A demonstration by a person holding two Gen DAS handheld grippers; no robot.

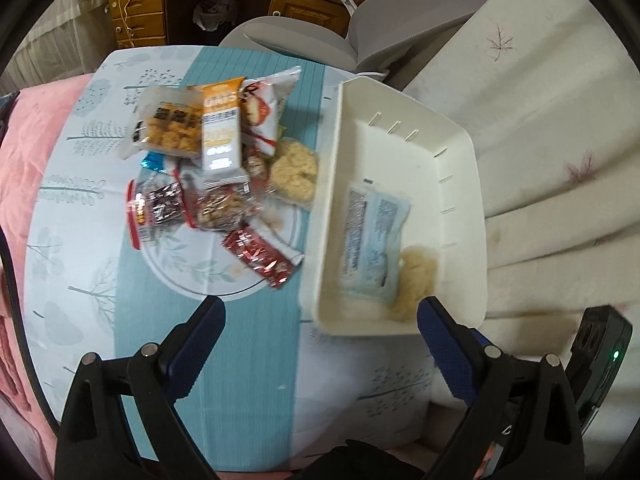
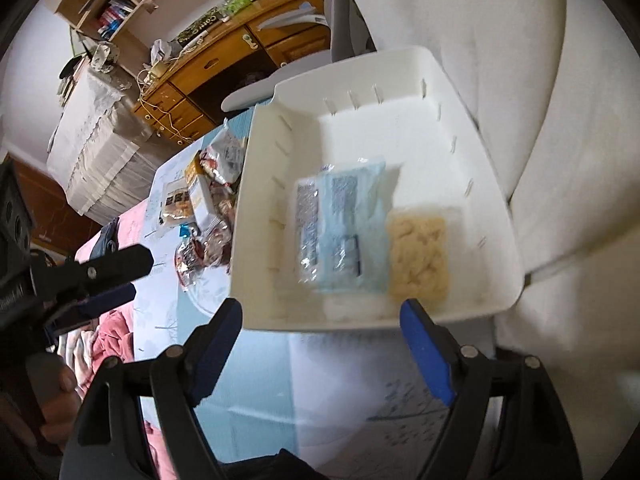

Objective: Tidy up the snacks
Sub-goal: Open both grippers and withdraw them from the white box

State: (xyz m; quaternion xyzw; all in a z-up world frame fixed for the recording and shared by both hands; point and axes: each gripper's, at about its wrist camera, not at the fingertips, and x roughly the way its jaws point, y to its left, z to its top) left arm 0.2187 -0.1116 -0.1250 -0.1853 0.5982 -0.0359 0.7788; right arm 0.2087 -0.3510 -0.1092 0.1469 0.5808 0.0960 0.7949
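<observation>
A pile of snack packets (image 1: 208,160) lies on a plate (image 1: 192,276) on the patterned table; it also shows in the right wrist view (image 2: 208,216). A white bin (image 1: 460,184) stands to its right, holding a pale blue packet (image 1: 372,236) and a clear bag of pale puffs (image 1: 416,280). In the right wrist view the bin (image 2: 460,128) holds the blue packet (image 2: 344,228) and the puffs (image 2: 420,256). My left gripper (image 1: 320,344) is open and empty, near the bin's near edge; it also shows in the right wrist view (image 2: 120,280). My right gripper (image 2: 320,340) is open and empty before the bin.
A white quilted sofa (image 1: 552,128) runs along the right. A pink cloth (image 1: 36,140) covers the left. A grey chair (image 1: 360,28) and a wooden desk (image 1: 152,4) stand beyond the table. The right gripper's body (image 1: 600,360) sits at the right edge.
</observation>
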